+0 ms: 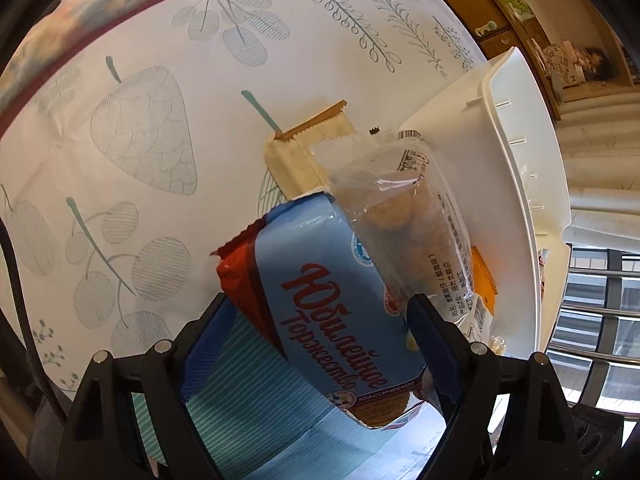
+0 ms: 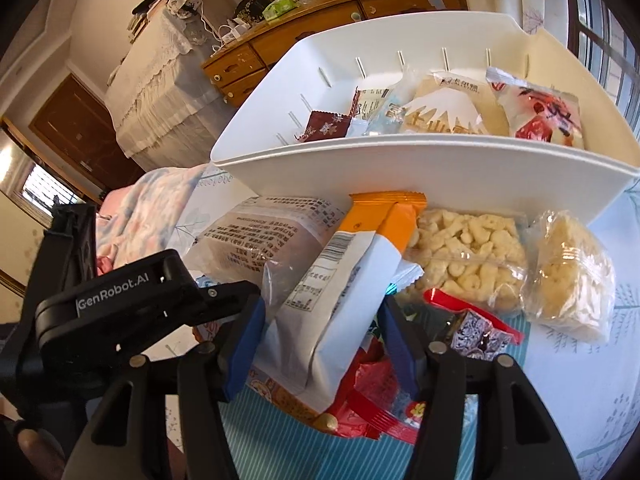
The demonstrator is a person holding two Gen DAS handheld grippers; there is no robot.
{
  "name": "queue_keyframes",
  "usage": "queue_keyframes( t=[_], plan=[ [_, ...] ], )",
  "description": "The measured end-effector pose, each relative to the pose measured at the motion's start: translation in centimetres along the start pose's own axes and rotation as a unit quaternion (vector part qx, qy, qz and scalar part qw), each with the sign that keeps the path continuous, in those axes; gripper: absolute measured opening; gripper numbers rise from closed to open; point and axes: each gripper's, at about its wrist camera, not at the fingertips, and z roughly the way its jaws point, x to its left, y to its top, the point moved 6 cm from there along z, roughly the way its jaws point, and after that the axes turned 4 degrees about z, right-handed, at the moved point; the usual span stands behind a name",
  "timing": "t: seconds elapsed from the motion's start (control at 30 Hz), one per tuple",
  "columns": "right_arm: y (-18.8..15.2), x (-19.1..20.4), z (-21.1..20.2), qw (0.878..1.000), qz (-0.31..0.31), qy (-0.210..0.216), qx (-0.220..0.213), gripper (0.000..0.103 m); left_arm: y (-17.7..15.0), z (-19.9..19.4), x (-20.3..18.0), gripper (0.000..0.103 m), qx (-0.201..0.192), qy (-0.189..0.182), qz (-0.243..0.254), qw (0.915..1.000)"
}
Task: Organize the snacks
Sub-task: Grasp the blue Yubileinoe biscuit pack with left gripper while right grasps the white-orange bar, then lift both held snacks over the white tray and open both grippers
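Patterned tablecloth (image 1: 160,80) spread flat under everything, matte white with pale leaf prints. White plastic bin (image 2: 420,168) at twelve o'clock in the right wrist view, smooth rigid walls with thin slots, already holding several packets. Loose heap of snacks in front of its near wall. Blue cookie pack (image 1: 320,280), glossy brick-shaped film with red script, pinched between the fingers of the left gripper (image 1: 320,344). Clear biscuit bag (image 1: 408,216) draped over its one o'clock corner (crinkly, slippery). Beige packet (image 1: 304,148) with a sawtooth seal at twelve o'clock beyond. White-and-orange bag (image 2: 340,272), soft pillow shape, clamped by the right gripper (image 2: 320,320). Clear bag of pale puffs (image 2: 464,252) at one o'clock. Likely trouble: lifting the cookie pack could drag the clear bag off; slick film may slide from a shallow pinch; a low carry could catch the bin's near wall
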Motion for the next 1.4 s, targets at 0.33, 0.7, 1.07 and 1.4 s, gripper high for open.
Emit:
queue_keyframes(
  t=[0.33,0.7,1.07,1.4],
  plan=[
    [-0.3,-0.5,-1.5,1.000,0.016,0.022,-0.007,0.029,-0.3,0.4,0.2,0.069,-0.003,-0.021,-0.023,0.9995],
    [-0.5,-0.4,-3.7,0.999,0.006,0.027,-0.032,0.025,-0.3,0.1,0.8,0.061,0.003,-0.029,-0.023,0.9993],
    [-0.8,1.8,-4.5,0.998,-0.019,0.050,-0.040,0.025,-0.2,-1.9,3.2,0.060,-0.003,-0.013,-0.023,0.9997],
    [-0.1,5.1,-5.1,0.994,-0.052,0.079,-0.060,0.025,2.0,-7.3,3.1,0.058,-0.036,0.026,0.041,0.9981]
  ],
)
